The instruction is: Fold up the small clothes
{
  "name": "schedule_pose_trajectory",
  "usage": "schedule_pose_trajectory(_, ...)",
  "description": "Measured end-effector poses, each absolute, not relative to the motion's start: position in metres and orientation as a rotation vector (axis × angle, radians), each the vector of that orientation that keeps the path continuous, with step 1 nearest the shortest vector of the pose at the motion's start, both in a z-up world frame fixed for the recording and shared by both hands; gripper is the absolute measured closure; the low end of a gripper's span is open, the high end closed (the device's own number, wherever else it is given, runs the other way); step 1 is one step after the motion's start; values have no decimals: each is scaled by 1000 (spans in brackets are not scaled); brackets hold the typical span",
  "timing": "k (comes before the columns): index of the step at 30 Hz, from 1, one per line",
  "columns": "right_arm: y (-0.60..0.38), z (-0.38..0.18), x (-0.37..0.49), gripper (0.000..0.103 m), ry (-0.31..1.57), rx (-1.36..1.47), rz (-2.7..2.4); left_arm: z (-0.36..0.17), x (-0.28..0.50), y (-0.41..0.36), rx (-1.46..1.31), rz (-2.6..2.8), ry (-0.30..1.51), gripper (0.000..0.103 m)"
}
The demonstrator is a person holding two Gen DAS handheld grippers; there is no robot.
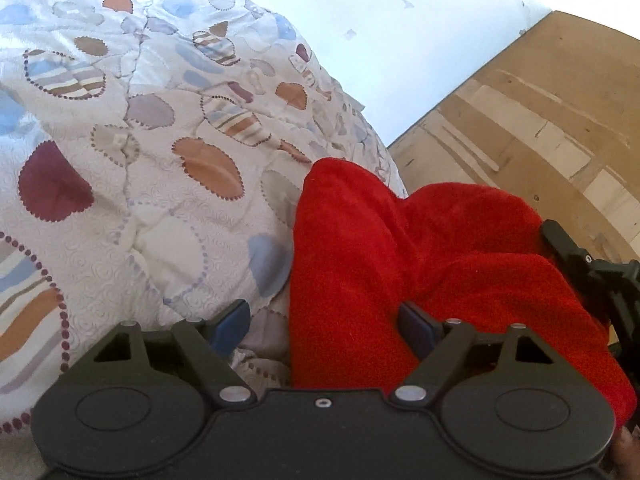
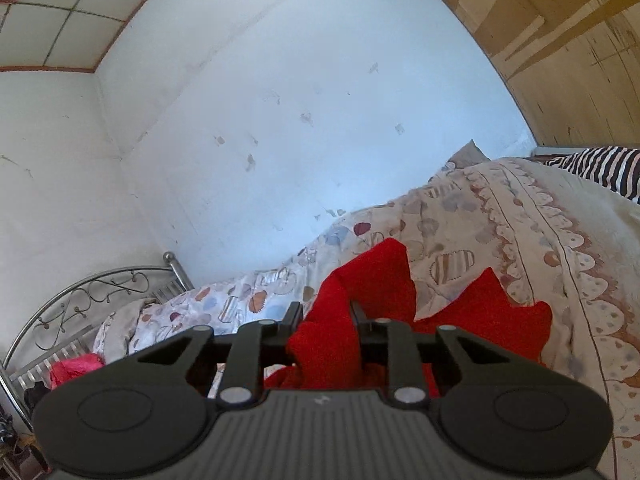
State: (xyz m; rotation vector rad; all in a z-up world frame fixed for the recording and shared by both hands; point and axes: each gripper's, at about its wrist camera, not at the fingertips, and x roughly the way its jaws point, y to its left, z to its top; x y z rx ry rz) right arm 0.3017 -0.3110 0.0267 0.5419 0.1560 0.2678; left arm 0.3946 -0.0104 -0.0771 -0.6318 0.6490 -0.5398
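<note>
— What have your tools got?

— My right tool is pinched on a bunched fold of the red fleecy garment, lifted off the bed. My left tool stands wide, its pads not pressing, the garment's edge between them.

— How far along?

— Early, I'd judge: it's crumpled, no neat fold yet.

— And around you?

— A white quilted bedspread with coloured heart patches, a pale blue wall, a curled metal bedstead.
</note>
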Motion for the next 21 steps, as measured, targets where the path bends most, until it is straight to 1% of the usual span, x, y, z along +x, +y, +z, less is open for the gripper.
schedule_pose_trajectory(5, -335, 9, 298, 76, 217, 592, 213, -71, 398, -14, -594, -534, 676, 19)
schedule_pose_trajectory(9, -366, -13, 302, 76, 283, 656, 200, -65, 399, -23, -537, -528, 685, 14)
schedule_pose_trajectory(11, -382, -22, 308, 76, 315, 721, 256, -59, 399, -34, -473, -506, 682, 12)
schedule_pose_trajectory(12, -388, -23, 312, 69, 323, 740, 281, -57, 398, -38, -449, -499, 678, 12)
schedule_pose_trajectory(13, -392, -23, 317, 58, 332, 746, 295, -55, 398, -41, -432, -495, 677, 12)
schedule_pose_trajectory(15, -400, -19, 334, 43, 362, 754, 327, -53, 400, -48, -401, -477, 682, 12)
schedule_pose_trajectory(17, -408, -18, 353, 43, 405, 795, 360, -51, 400, -55, -373, -468, 676, 12)
schedule_pose_trajectory(18, -410, -17, 362, 46, 429, 796, 362, -49, 399, -58, -361, -466, 674, 12)
schedule_pose_trajectory(19, -410, -16, 370, 67, 447, 772, 339, -48, 399, -61, -348, -459, 672, 12)
schedule_pose_trajectory(20, -409, -15, 376, 81, 458, 725, 306, -46, 399, -64, -340, -447, 672, 12)
schedule_pose_trajectory(21, -410, -13, 380, 85, 456, 696, 285, -44, 399, -68, -336, -432, 674, 12)
